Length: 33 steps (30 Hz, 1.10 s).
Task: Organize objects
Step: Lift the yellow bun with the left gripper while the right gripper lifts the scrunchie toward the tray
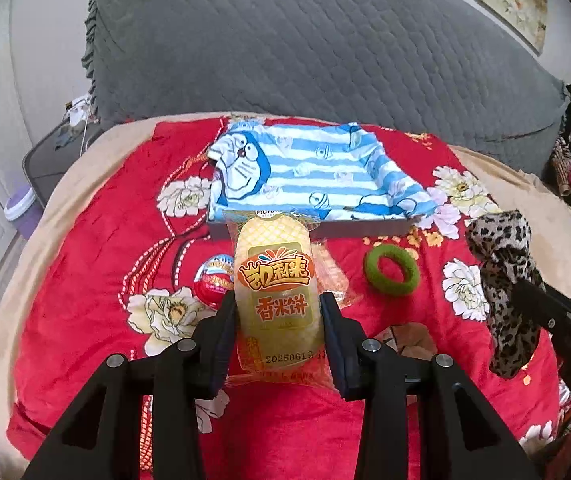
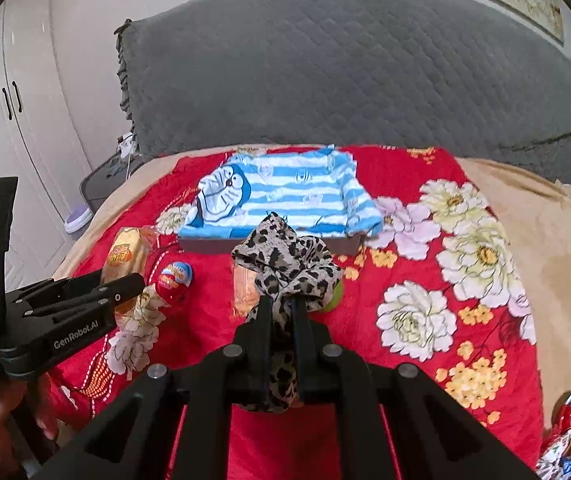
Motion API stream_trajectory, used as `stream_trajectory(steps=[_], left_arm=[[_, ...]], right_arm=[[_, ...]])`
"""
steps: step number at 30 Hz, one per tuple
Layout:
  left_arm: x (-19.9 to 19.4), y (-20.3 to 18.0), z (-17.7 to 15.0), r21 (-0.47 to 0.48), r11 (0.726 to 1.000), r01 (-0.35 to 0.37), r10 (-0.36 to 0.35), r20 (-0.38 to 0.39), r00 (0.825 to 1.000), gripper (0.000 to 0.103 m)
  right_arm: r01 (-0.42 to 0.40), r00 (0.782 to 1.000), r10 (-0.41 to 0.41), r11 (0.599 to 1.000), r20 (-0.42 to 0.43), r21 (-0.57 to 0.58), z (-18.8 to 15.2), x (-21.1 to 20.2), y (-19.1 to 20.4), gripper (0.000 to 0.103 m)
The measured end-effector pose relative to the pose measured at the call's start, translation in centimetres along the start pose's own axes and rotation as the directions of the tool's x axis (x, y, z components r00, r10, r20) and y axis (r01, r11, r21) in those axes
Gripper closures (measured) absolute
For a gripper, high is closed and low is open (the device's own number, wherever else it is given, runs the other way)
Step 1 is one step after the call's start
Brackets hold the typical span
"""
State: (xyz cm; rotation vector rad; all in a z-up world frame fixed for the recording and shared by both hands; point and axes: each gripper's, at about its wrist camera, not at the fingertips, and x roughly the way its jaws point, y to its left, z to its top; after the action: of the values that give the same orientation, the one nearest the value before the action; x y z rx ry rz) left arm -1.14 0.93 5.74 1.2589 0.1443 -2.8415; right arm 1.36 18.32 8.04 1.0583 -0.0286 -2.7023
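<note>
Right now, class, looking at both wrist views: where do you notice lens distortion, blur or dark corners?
Left wrist view: fisheye bends the grey headboard into an arc, corners go black, yet the print on the rice cracker packet stays sharp. Right wrist view: same bulging and dark corners; the leopard-print scrunchie is crisp, while the flowers on the red blanket look slightly smeared.

We see an evenly lit indoor scene in both views, bright but soft, with no hard shadows. The red blanket [image 1: 385, 360] looks strongly saturated. Beyond the left gripper [image 1: 279, 308], the snack packet [image 1: 275, 288] shows a small glare on its wrapper. The fisheye lens bends the edges, the corners are dark, and the far wall looks slightly soft.
</note>
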Motion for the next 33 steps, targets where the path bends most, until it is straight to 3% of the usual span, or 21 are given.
stream_trajectory(steps=[15,33], left_arm=[[-3.8,0.1,2.8,0.002,1.0,0.002,-0.002,0.081,0.997,0.061],[-1.4,0.3,6.2,0.0,1.0,-0.023,0.023,0.108,0.994,0.061]], right_arm=[[-0.005,0.996,0.007,1.0,0.094,-0.03,3.2,-2.9,2.3,0.094],[-0.027,0.993,0.03,0.999,0.117,-0.024,6.5,0.8,2.8,0.094]])
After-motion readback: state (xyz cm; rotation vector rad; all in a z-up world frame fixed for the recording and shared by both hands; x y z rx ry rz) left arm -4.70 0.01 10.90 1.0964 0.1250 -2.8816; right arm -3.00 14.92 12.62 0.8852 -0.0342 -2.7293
